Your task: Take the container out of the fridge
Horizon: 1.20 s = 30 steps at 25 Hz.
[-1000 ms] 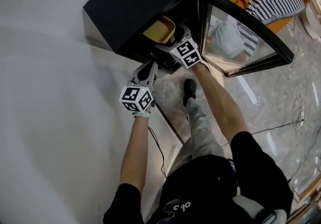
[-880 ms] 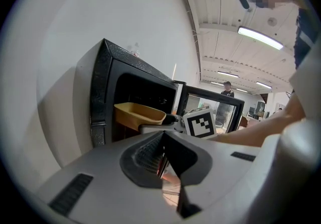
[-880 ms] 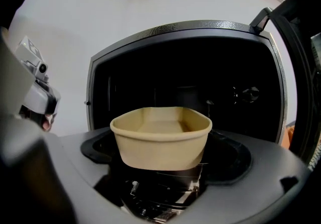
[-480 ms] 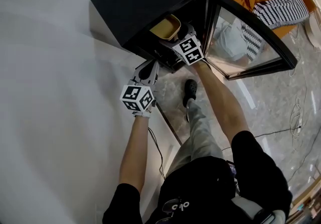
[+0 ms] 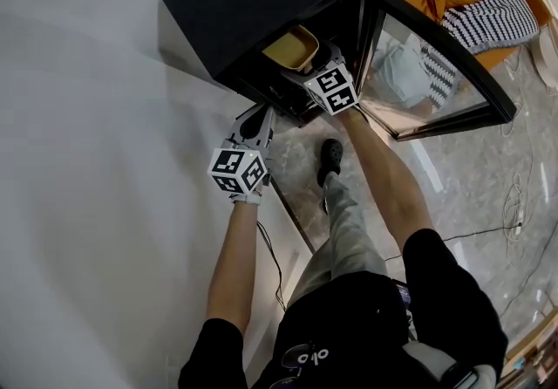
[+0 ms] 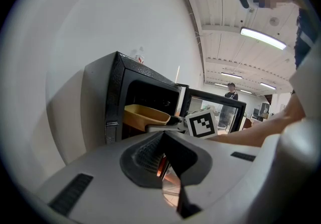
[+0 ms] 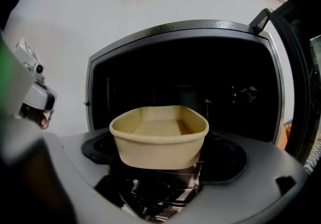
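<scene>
Container (image 5: pixel 290 47), a shallow tan tub, is sitting in the mouth of the black fridge (image 5: pixel 235 3) in the head view, with the glass door (image 5: pixel 436 56) swinging wide to the right; the right gripper (image 5: pixel 305 73) is reaching in at the tub's near side, while the left gripper (image 5: pixel 259 112) is hanging nearer and to the left, outside the opening and well apart from the tub. In the left gripper view the left gripper (image 6: pixel 161 140) is showing its jaws drawn together with nothing between them, and beyond them the container (image 6: pixel 145 115) is jutting from the fridge (image 6: pixel 113 102) with one grey finger of the right gripper (image 6: pixel 163 126) lying along its near wall. In the right gripper view the right gripper (image 7: pixel 160 170) appears to be clamping the container (image 7: pixel 159 137) low on its near wall, the tub sitting level and looking empty, framed by the dark opening of the fridge (image 7: pixel 175 32). Judging from this, the pull-out is under way; doing it well is probably calling for drawing the tub straight toward the near side, keeping it level since the grip is on one wall only, keeping the clamp firm, and steering it clear of the door frame on the right, with the idle left claw staying out of the path.
</scene>
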Available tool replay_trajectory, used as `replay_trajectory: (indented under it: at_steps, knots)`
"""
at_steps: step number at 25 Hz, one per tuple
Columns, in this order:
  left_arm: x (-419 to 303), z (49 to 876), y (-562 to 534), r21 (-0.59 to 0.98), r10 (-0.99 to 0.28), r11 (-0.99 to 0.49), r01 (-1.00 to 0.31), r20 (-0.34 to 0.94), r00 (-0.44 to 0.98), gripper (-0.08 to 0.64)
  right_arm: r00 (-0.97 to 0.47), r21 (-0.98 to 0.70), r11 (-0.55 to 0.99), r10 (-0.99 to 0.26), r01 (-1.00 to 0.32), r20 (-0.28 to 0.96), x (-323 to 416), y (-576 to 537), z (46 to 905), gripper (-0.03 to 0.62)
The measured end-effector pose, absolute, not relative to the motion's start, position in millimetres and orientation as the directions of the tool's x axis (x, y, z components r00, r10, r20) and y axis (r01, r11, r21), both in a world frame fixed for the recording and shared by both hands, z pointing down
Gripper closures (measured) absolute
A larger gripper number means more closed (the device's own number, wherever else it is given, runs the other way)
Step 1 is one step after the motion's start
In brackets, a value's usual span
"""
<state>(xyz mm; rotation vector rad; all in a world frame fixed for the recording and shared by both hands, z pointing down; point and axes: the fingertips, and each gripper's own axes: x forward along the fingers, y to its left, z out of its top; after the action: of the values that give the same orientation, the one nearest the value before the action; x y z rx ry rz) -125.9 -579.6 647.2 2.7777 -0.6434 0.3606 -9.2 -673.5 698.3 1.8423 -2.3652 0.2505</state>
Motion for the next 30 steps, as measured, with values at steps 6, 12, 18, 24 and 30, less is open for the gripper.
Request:
replay_trajectory:
  at_steps: [6, 12, 18, 24, 30]
  knots:
    - [-123.4, 643.7, -570.8, 0.197, -0.381, -0.872, -0.447, 0.298, 0.875, 0.553, -0.242, -0.053, 0.236, -0.949, -0.970, 0.205, -7.3, -656.8, 695.2, 0.078]
    - [-121.4, 636.6, -560.7, 0.203, -0.379, -0.872, -0.445, 0.293, 0.878, 0.554, -0.238, -0.062, 0.230, -0.948, -0.971, 0.214, -3.6, -628.8, 687.2, 0.078]
    - [-121.4, 621.8, -542.0, 0.212, -0.370, -0.876, -0.433, 0.277, 0.887, 0.552, -0.225, -0.079, 0.212, -0.947, -0.974, 0.228, -1.0, -583.6, 674.8, 0.078]
    - [-124.7, 602.6, -524.3, 0.221, -0.375, -0.876, -0.430, 0.250, 0.893, 0.552, -0.214, -0.084, 0.200, -0.948, -0.976, 0.236, 3.2, -538.5, 654.6, 0.078]
    - [-122.6, 586.1, -505.2, 0.257, -0.370, -0.870, -0.421, 0.224, 0.901, 0.552, -0.199, -0.081, 0.184, -0.950, -0.980, 0.240, 12.0, -497.3, 625.6, 0.078]
